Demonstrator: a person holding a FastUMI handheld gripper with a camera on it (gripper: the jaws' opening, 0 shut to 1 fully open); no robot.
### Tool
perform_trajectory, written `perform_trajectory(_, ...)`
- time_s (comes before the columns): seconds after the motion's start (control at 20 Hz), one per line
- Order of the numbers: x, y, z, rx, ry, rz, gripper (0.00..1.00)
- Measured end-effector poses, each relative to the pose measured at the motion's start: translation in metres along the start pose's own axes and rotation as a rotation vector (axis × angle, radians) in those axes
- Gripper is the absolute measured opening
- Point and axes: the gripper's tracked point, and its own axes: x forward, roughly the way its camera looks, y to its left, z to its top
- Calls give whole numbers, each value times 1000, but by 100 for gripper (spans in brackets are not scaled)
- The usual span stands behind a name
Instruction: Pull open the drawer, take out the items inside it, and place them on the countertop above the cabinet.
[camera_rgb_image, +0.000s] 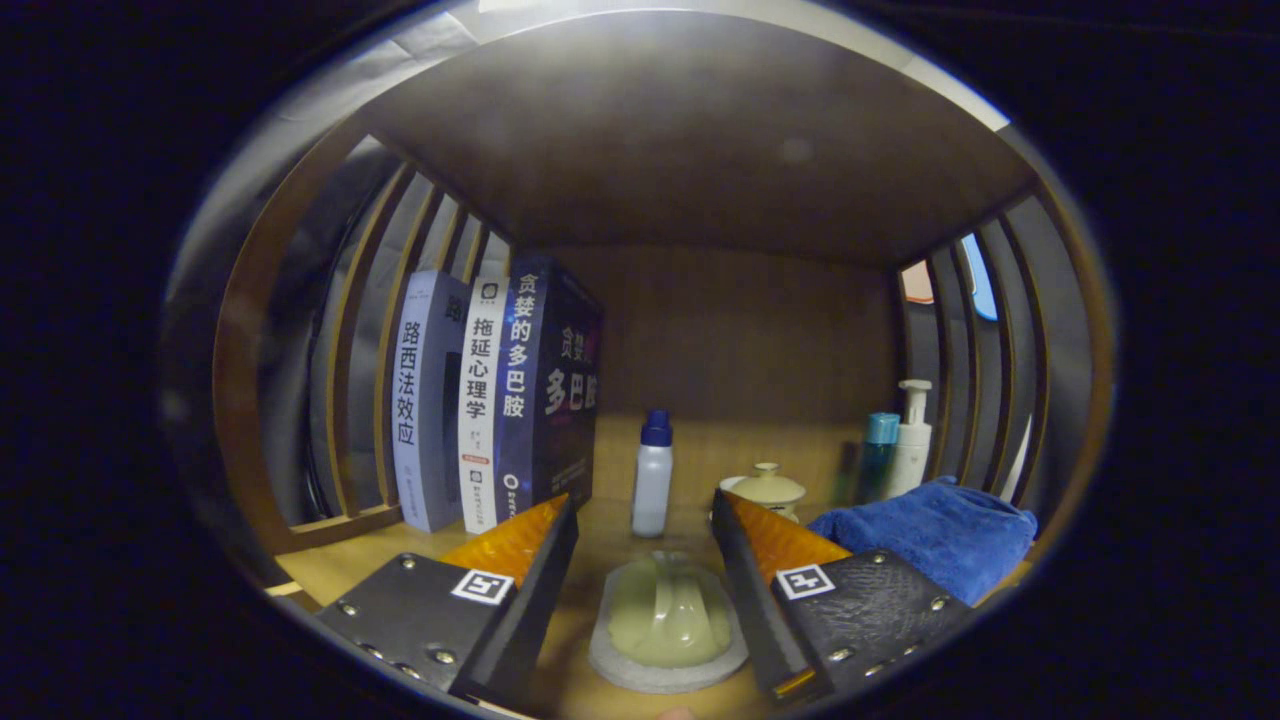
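Gripper (645, 512) wide open, holding nothing, fingers apart on either side of a pale green cup (667, 612) lying on a round grey coaster (667, 672) on the wooden shelf (345, 565). Just beyond the fingertips, an upright bottle (652, 474) and a lidded teacup (768, 489). Right, a blue towel (930, 533), two pump bottles (899, 452) behind. Left, three upright books (497, 400).
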Motion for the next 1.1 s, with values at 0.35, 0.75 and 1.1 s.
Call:
perform_trajectory(0.35,-1,1,1,-1,-3,3,80)
perform_trajectory(0.75,-6,4,11,-19,-42,9,80)
perform_trajectory(1.1,-13,-1,25,-31,-89,-12,81)
